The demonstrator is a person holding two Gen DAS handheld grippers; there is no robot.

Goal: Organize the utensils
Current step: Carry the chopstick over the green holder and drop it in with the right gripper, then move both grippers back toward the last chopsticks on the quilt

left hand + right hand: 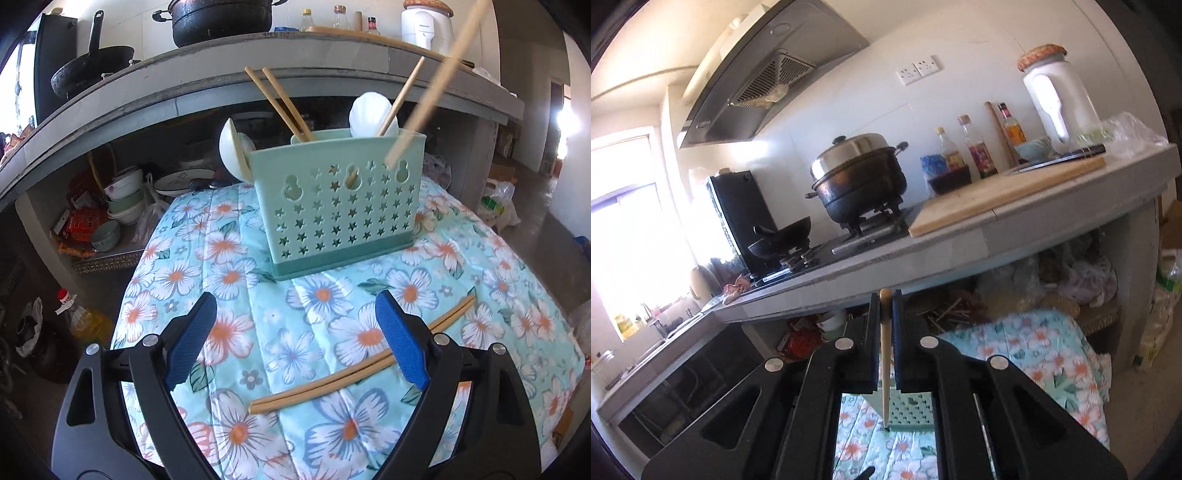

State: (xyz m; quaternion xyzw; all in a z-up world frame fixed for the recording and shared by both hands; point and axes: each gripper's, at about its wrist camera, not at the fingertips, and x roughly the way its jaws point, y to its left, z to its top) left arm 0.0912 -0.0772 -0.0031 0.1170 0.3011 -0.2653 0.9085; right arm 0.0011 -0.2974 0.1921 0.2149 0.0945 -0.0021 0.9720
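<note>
Between wide left jaws: chopstick pair (354, 365) (perhaps untouched); right jaws clamp chopstick (885, 354).

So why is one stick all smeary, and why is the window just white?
Left wrist view: the raised chopstick is motion-blurred, while the pair on the cloth looks sharp. Right wrist view: the window is overexposed, washing out that side; the fisheye lens bends the counter edge.

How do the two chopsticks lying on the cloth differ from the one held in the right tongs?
The pair on the cloth lies flat, side by side; the held chopstick hangs roughly upright. The pair is free, with the open left tongs above it; the held chopstick is clamped in the right tongs. All are plain light wood.
</note>
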